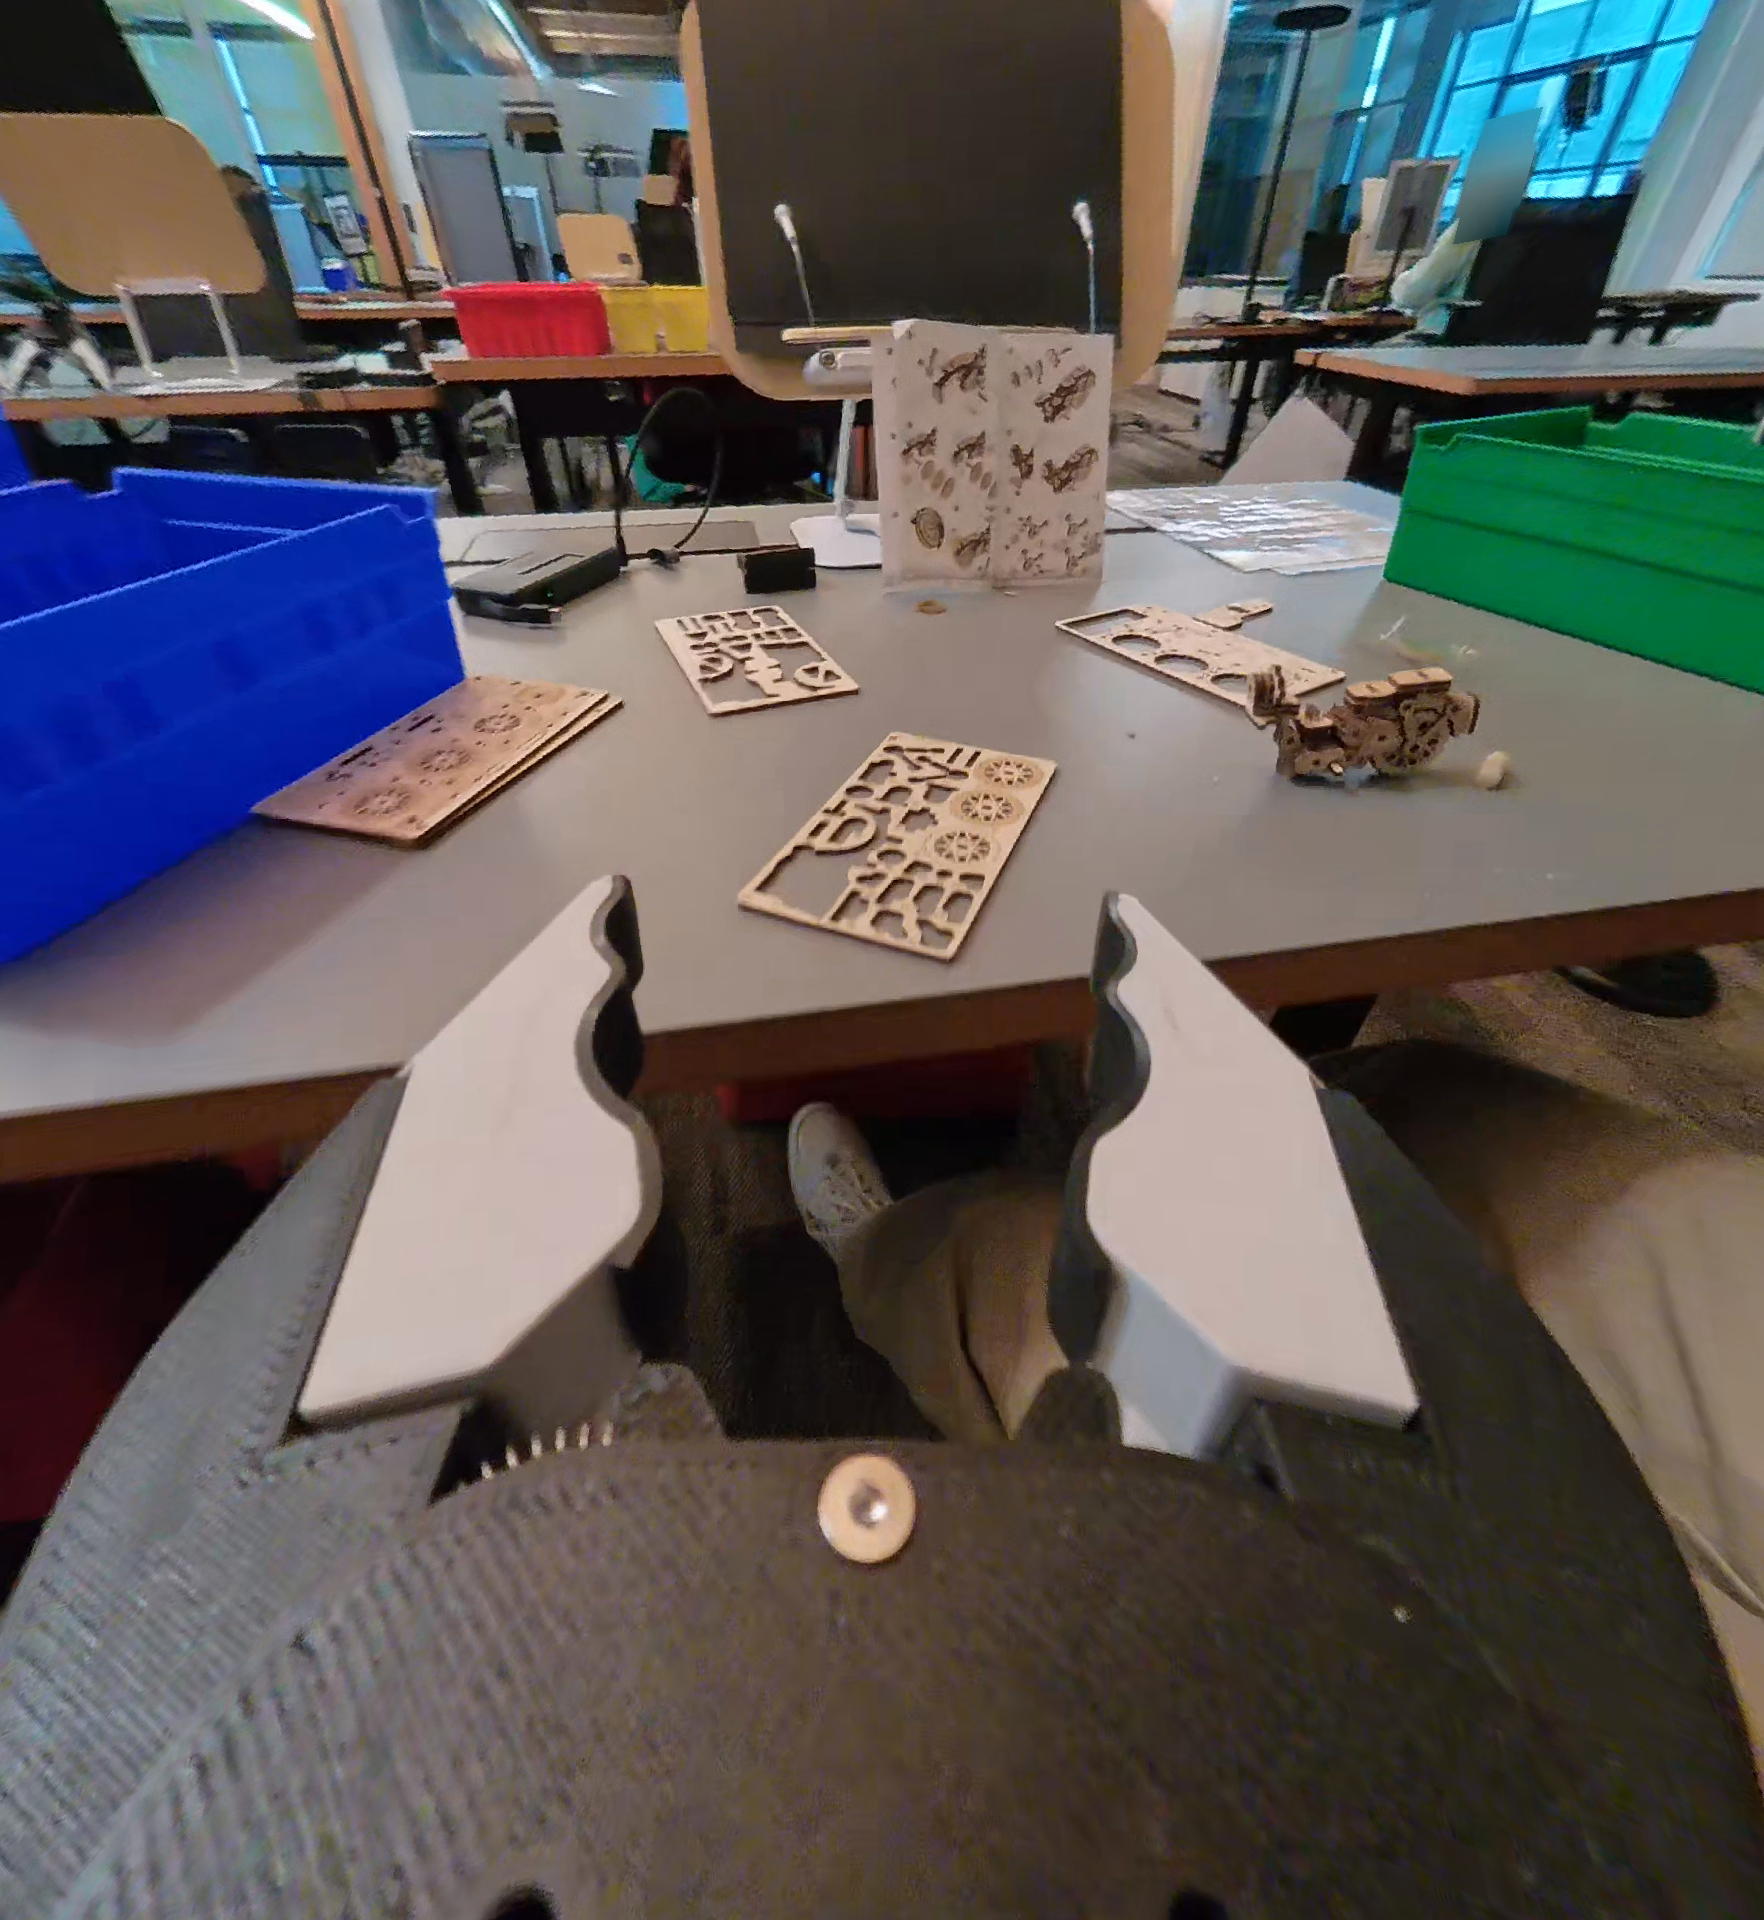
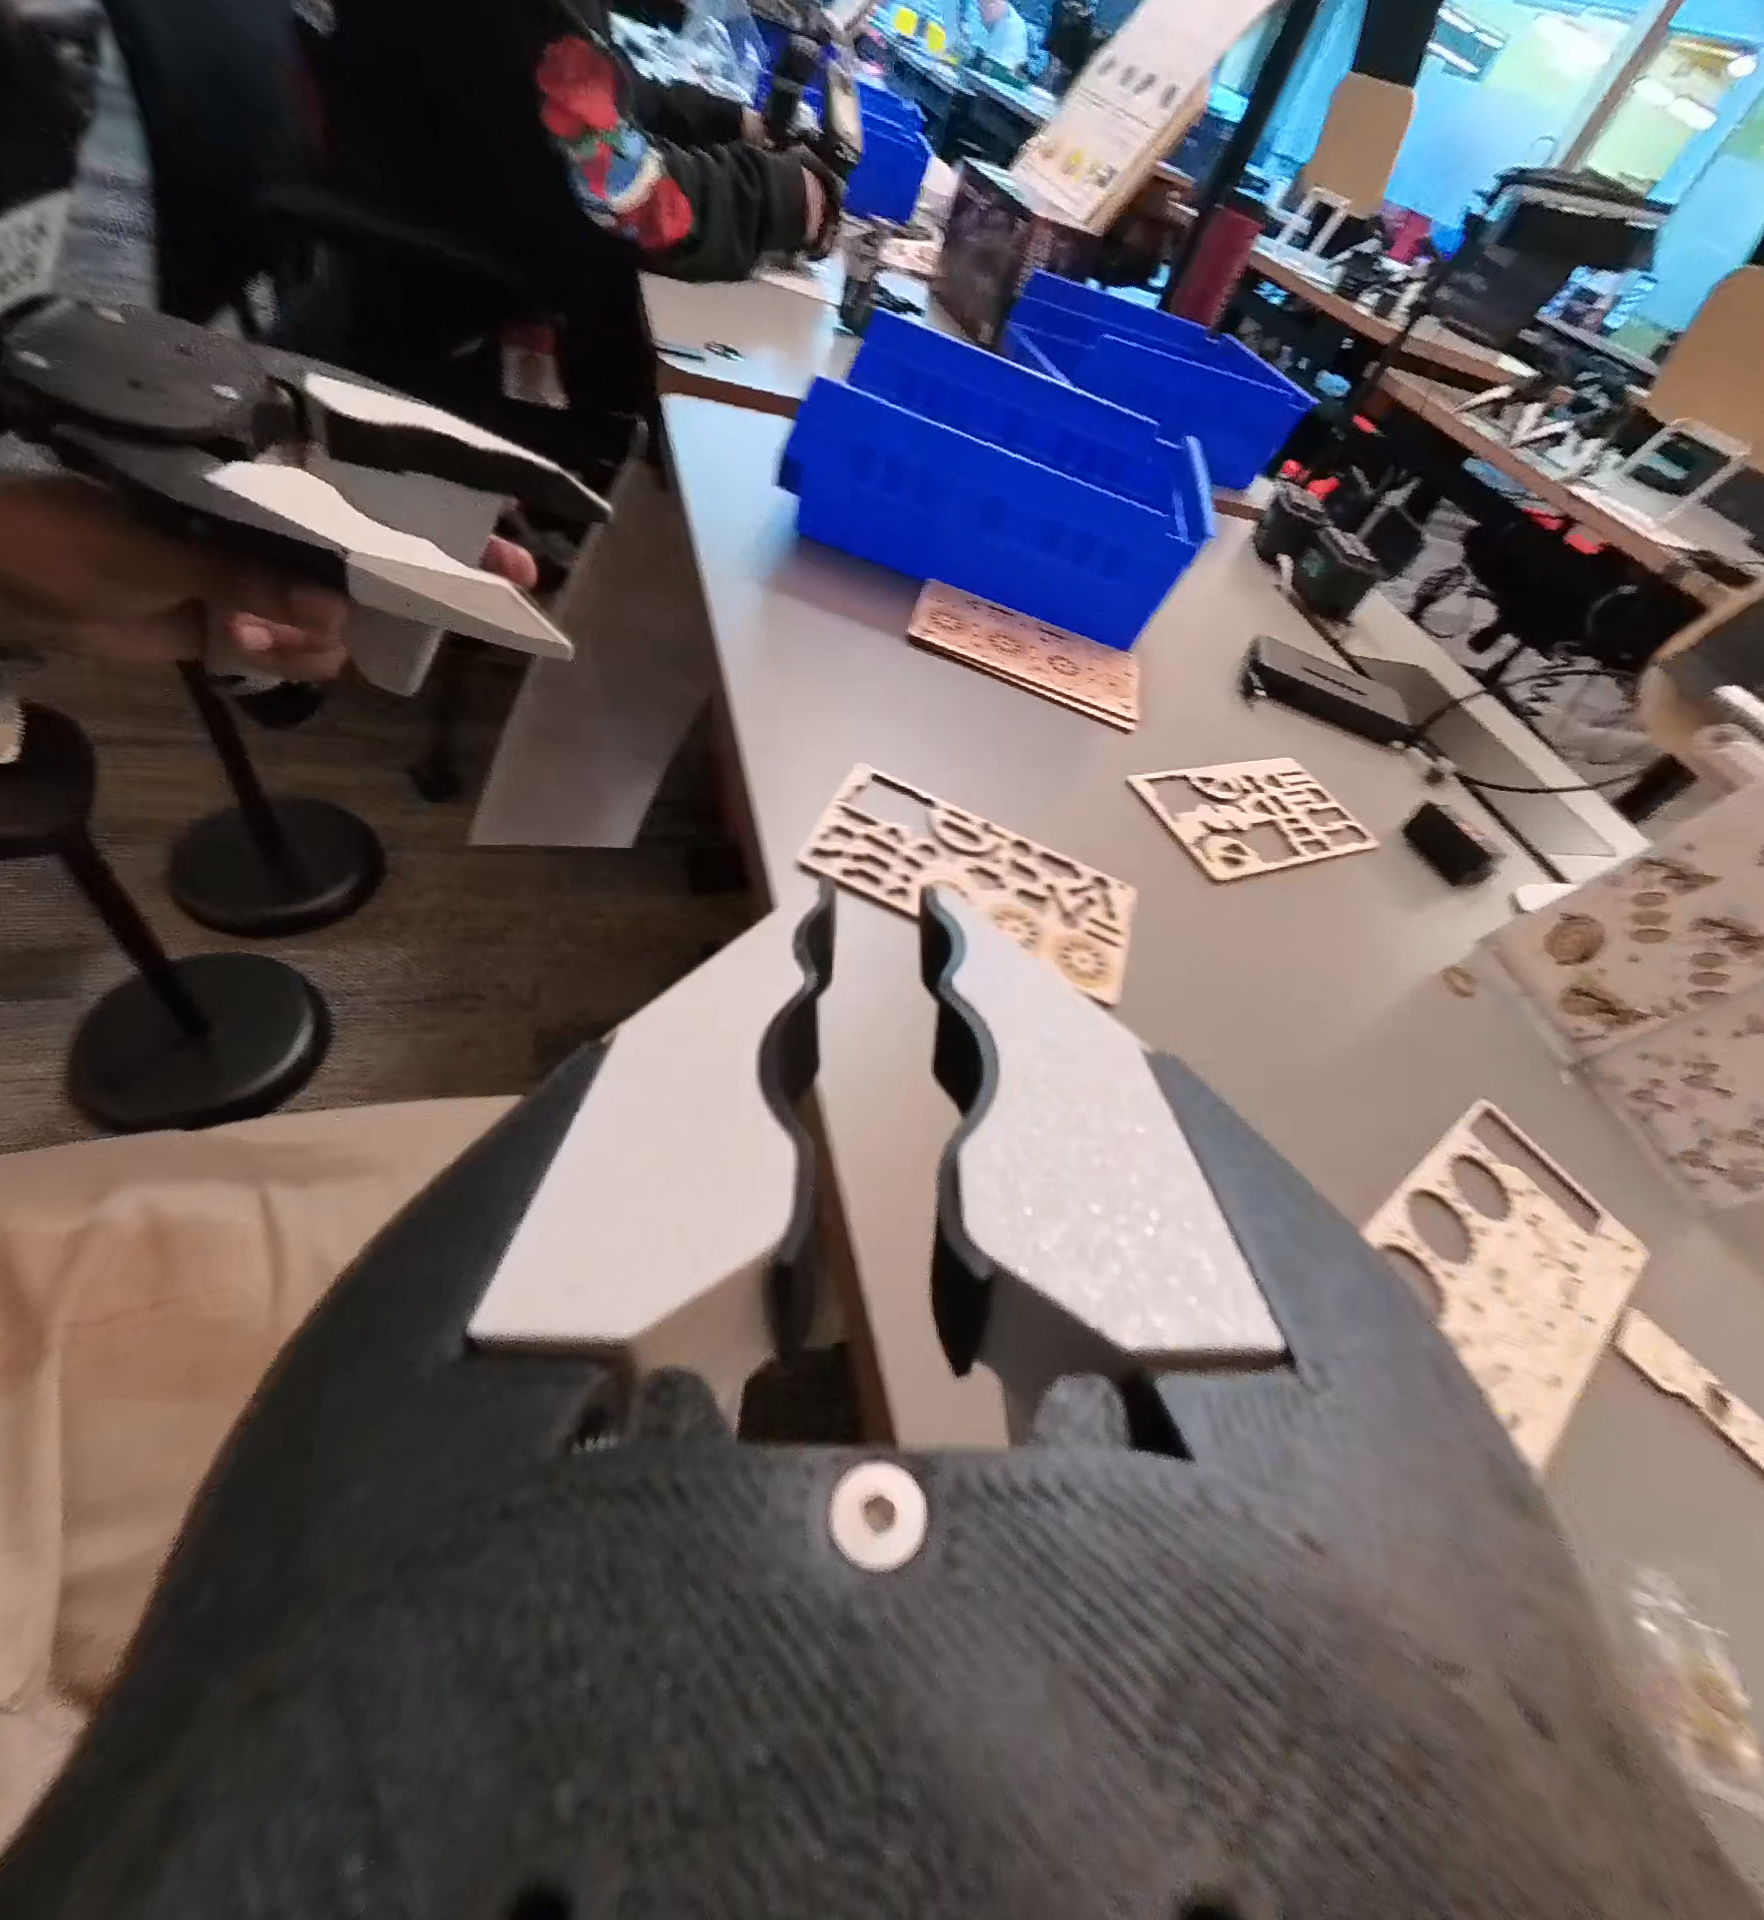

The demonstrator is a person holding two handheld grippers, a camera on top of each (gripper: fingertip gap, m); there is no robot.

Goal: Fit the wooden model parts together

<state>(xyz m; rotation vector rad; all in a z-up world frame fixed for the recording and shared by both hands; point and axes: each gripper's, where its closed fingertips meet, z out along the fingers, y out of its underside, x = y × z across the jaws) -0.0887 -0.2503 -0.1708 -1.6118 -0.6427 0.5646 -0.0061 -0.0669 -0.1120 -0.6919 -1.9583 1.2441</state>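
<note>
Hovering off the near table edge, the left gripper stood wide open and empty. The right gripper was held over the grey table, its jaws a narrow gap apart, gripping nothing. Just beyond both lay a cut-out wooden sheet. Two more sheets lay farther back, a stack of sheets touched the blue bin, and the part-built wooden model sat near the green bin.
</note>
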